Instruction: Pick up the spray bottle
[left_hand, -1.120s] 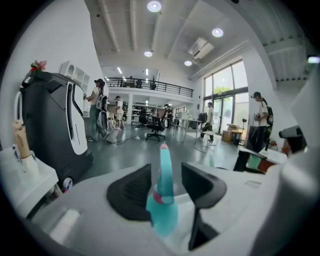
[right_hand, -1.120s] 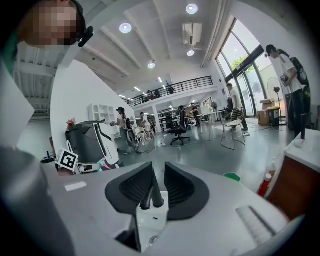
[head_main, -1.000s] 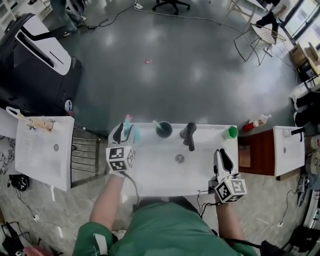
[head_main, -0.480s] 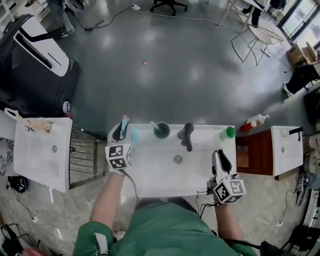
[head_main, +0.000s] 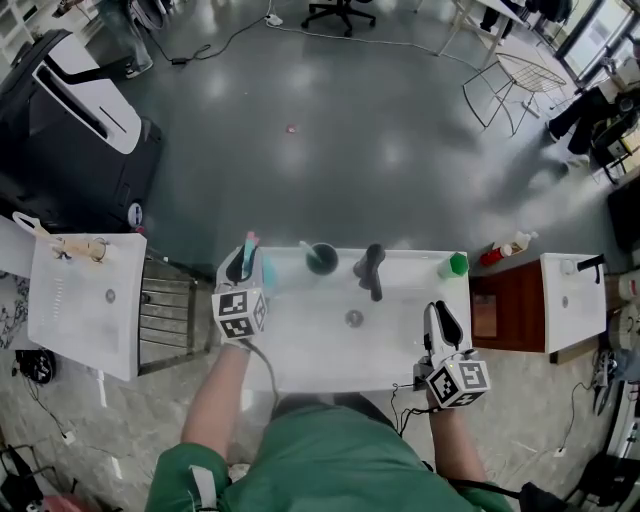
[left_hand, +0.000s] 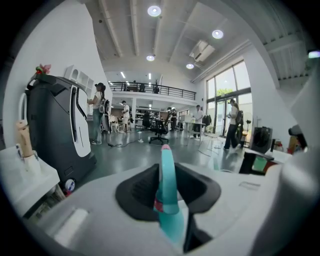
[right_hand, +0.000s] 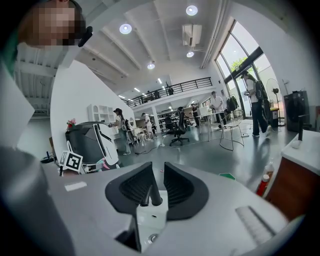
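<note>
1. Head view: the white sink (head_main: 300, 345) sits centre frame, with its black faucet (head_main: 370, 270) at the sink's 12 o'clock edge.
2. The dark cup (head_main: 322, 258) is just beside the faucet, at its 9 o'clock. A green container (head_main: 457, 264) sits at the sink's 2 o'clock corner.
3. The spray bottle (head_main: 266, 270) is teal with a pink tip. It stands upright at the sink's 10 o'clock corner, between the jaws of the left gripper (head_main: 247, 258).
4. The right gripper (head_main: 445, 312) is over the sink's 4 o'clock edge, well apart from the bottle, pointing toward 12.
5. Left gripper view: the left gripper (left_hand: 166, 175) has its jaws closing. The spray bottle (left_hand: 167, 200) is upright between them and fills the gap, with a dark pad against each side.
6. Right gripper view: the right gripper (right_hand: 156, 172) has its jaws at a narrow gap and grips nothing.
7. The faucet (right_hand: 151, 192) shows through that gap, beyond the tips.
8. A red-capped bottle (right_hand: 263, 184) stands at 3 o'clock, beside a brown cabinet (right_hand: 295, 192).
</note>
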